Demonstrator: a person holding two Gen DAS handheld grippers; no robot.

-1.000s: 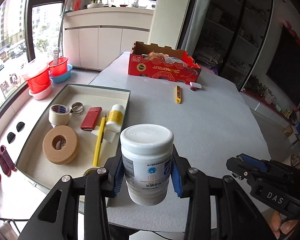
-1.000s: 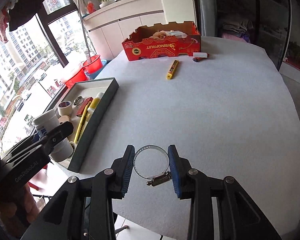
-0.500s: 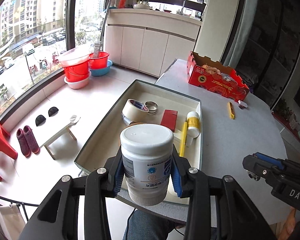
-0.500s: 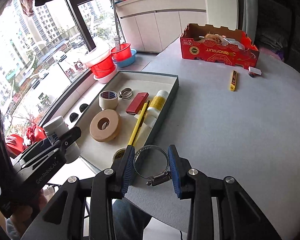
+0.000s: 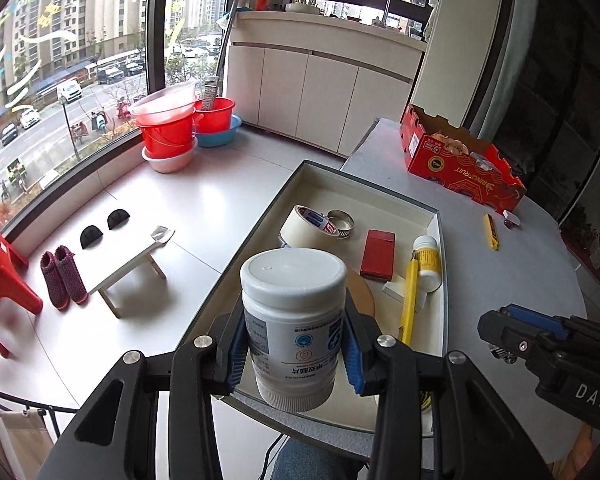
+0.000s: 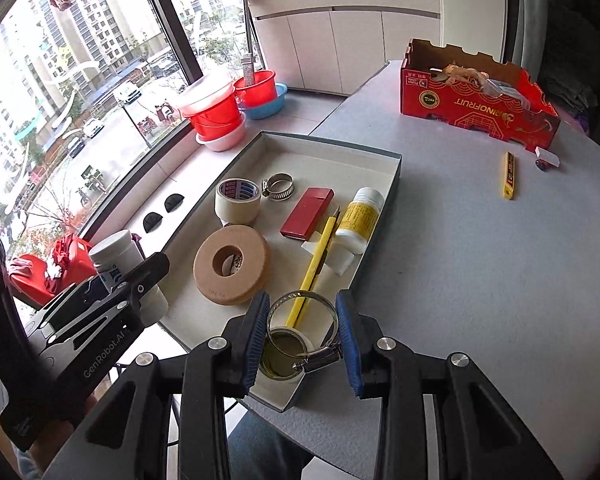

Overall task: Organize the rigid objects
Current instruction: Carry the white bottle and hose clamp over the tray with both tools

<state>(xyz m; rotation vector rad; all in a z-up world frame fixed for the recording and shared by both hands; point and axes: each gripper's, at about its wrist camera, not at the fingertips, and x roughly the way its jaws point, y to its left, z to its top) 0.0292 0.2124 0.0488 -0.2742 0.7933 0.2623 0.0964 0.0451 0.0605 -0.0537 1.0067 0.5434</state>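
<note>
the left tongs (image 5: 294, 354) are closed on a white-lidded jar (image 5: 294, 320), blue pads pressed to its sides, holding it upright above the near end of the grey tray (image 5: 444, 264). the right tongs (image 6: 303, 338) are closed to a narrow gap on a metal hose clamp (image 6: 304, 330), its ring pinched between the pads and its screw housing low at the right pad — it hangs over the tray's near corner, above a small roll of tape (image 6: 282, 350).

the step in hand looks like the carry-and-place: both items are over the tray but not yet set down.

inside the tray, going away from the camera, lie a tan tape ring (image 6: 231, 266), a yellow knife (image 6: 314, 262), a red case (image 6: 307, 218), a small yellow-labelled bottle (image 6: 360, 218), a cream tape roll (image 6: 238, 200) and a second hose clamp (image 6: 279, 186). beyond, on the surface (image 6: 480, 260), a yellow cutter (image 6: 509, 175) lies loose near a red cardboard box (image 6: 478, 98).

the next move likely calls for lowering each item into a bare patch — the jar toward the tray's left side, clear of the tan ring — before the pads let go.
</note>
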